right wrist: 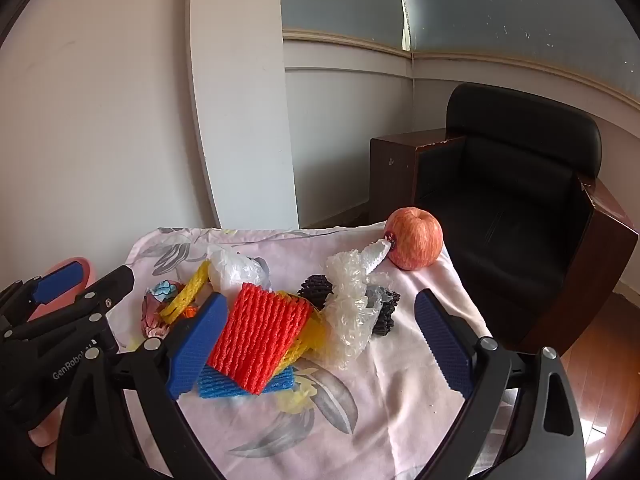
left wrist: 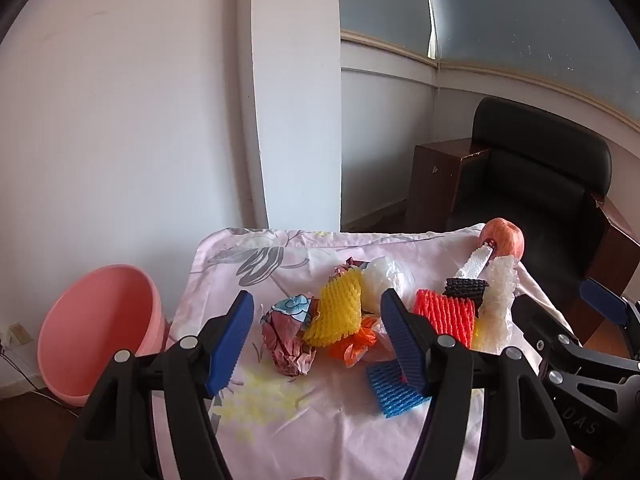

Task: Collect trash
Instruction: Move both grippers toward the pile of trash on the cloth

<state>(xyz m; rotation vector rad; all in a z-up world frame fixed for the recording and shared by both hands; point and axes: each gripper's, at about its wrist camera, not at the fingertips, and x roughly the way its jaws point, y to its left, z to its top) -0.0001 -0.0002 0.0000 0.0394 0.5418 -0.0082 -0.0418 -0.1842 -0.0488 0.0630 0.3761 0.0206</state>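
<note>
Trash [left wrist: 352, 320] lies heaped at the middle of the desk [left wrist: 304, 432], which is draped in a floral pink cloth. From my left wrist camera, the left gripper [left wrist: 316, 336] hangs over the near edge with its blue fingers [left wrist: 230, 344] spread wide and nothing between them. Beyond them sit a crumpled wrapper [left wrist: 286, 340], a yellow foam net [left wrist: 336, 312], an orange scrap, a blue foam net [left wrist: 394, 392] and a red foam net [left wrist: 446, 316]. A pink bin [left wrist: 100, 332] stands beside the desk's left edge.

From my right wrist camera, the right gripper [right wrist: 320, 344] is likewise wide open and empty. The red net [right wrist: 260, 332] rests on the blue one [right wrist: 224, 386], just beside my left finger. An apple [right wrist: 414, 238] sits at the far right corner, behind a clear bag [right wrist: 352, 308].
</note>
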